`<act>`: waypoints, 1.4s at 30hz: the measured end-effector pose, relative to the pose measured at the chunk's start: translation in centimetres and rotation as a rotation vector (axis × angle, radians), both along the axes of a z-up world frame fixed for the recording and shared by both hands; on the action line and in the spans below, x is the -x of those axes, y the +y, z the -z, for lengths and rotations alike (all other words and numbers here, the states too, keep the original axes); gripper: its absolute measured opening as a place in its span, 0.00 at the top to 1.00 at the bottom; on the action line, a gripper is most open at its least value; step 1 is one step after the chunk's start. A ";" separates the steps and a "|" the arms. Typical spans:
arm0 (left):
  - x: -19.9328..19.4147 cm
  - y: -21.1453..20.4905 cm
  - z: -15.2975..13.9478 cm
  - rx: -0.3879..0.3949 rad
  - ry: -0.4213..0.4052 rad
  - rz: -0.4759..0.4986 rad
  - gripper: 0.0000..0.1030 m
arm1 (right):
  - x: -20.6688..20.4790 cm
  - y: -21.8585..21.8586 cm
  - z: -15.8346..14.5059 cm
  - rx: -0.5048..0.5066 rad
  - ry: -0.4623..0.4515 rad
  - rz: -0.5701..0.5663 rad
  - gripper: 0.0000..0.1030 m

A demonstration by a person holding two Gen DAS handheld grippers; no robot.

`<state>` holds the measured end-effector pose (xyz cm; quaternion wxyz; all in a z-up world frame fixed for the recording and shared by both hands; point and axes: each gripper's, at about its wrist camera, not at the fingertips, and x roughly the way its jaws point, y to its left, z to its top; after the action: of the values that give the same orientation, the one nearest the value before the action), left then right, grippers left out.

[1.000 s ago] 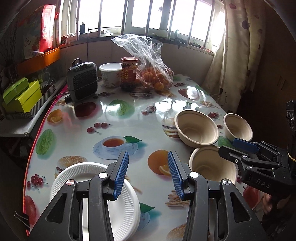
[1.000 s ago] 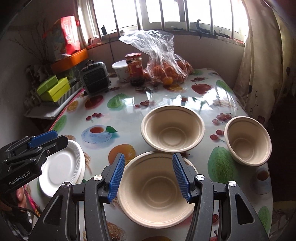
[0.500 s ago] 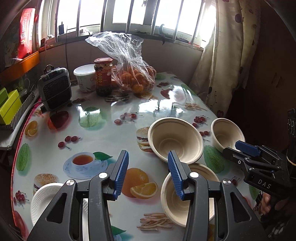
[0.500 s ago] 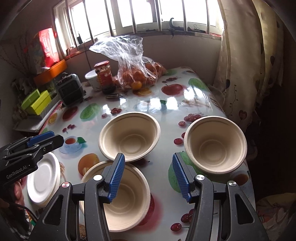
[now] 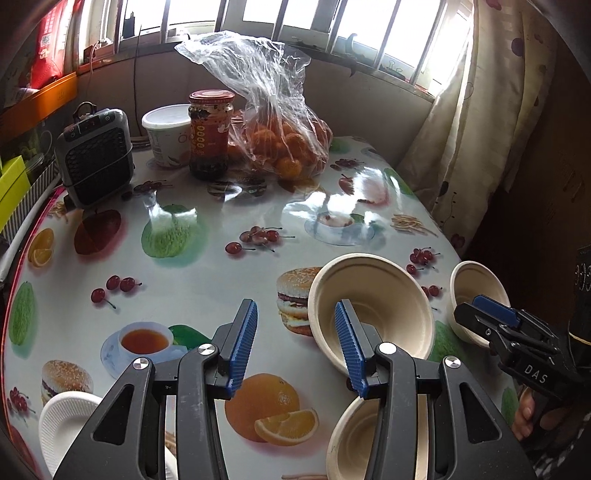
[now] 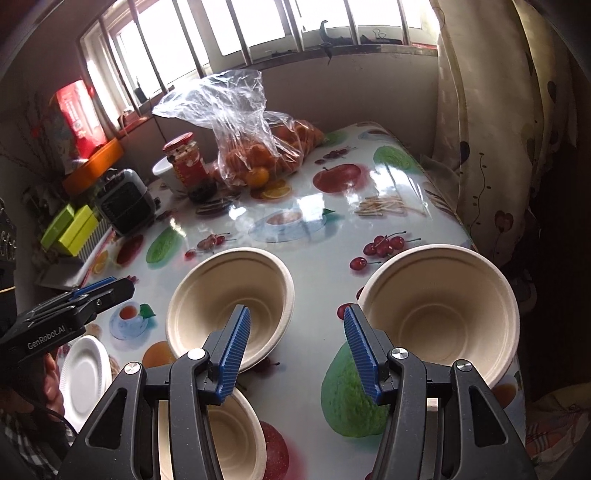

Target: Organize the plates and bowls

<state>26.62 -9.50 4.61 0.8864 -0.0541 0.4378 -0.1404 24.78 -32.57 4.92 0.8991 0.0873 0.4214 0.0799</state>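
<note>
Daylight from a barred window (image 6: 280,26) falls on a glossy table (image 5: 207,266) whose cloth is printed with fruit, burgers and teacups.

At the far left of the right wrist view, a stack of white paper plates (image 6: 85,376) with a ribbed rim sits near the table's front edge. The left gripper (image 5: 291,350) hangs over the cloth just to its right; its blue ribbed pads stand moderately apart with nothing between them but printed cloth.

Next come three bowls, all matte beige, pressed-fibre, round, with smooth walls and a stepped ring around a flat bottom, all upright and empty. The near bowl (image 6: 236,439) lies lowest in the frame, partly hidden by the right gripper's frame. The middle bowl (image 6: 229,302) stands just behind it, their rims close together. The right gripper (image 6: 295,350) hovers over bare cloth between the middle bowl and the right bowl (image 6: 439,314), its pads likewise moderately parted and gripping nothing. The right bowl sits near the table's right edge, by the curtain (image 6: 491,122).

At the back stand a small heater (image 5: 94,157), a white tub (image 5: 168,133), a red-lidded jar (image 5: 210,133) and a clear bag of oranges (image 5: 277,125).
</note>
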 end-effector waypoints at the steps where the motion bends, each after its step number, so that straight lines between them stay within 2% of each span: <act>1: -0.2 0.0 0.2 -0.001 0.003 0.001 0.57 | -0.3 0.1 0.3 0.002 0.006 -0.005 0.50; 6: -1.6 -0.1 1.3 0.016 0.040 0.003 0.67 | -1.7 0.4 1.4 -0.024 0.031 -0.029 0.67; 17: -2.5 -0.4 2.7 0.045 0.085 0.015 0.67 | -2.5 0.7 2.7 -0.062 0.066 -0.055 0.78; 20: -2.6 -0.6 3.0 0.050 0.093 0.020 0.67 | -2.6 0.6 2.8 -0.070 0.071 -0.053 0.78; 23: -2.6 -0.6 3.3 0.068 0.110 0.024 0.74 | -2.6 0.6 2.9 -0.077 0.074 -0.056 0.79; 25: -2.7 -0.6 3.5 0.071 0.117 0.022 0.74 | -2.6 0.7 3.0 -0.080 0.075 -0.061 0.82; 27: -2.8 -0.7 3.8 0.072 0.127 0.027 0.79 | -2.7 0.6 3.0 -0.085 0.075 -0.059 0.82; 32: -2.8 -0.9 4.0 0.081 0.138 0.034 0.85 | -2.7 0.6 3.1 -0.090 0.077 -0.059 0.84; 42: -2.9 -1.2 4.2 0.089 0.149 0.043 0.86 | -2.7 0.7 3.2 -0.092 0.079 -0.055 0.84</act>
<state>29.52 -10.75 0.36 0.8450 -0.0941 0.4968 -0.1742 27.46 -31.84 1.72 0.8743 0.1201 0.4546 0.1203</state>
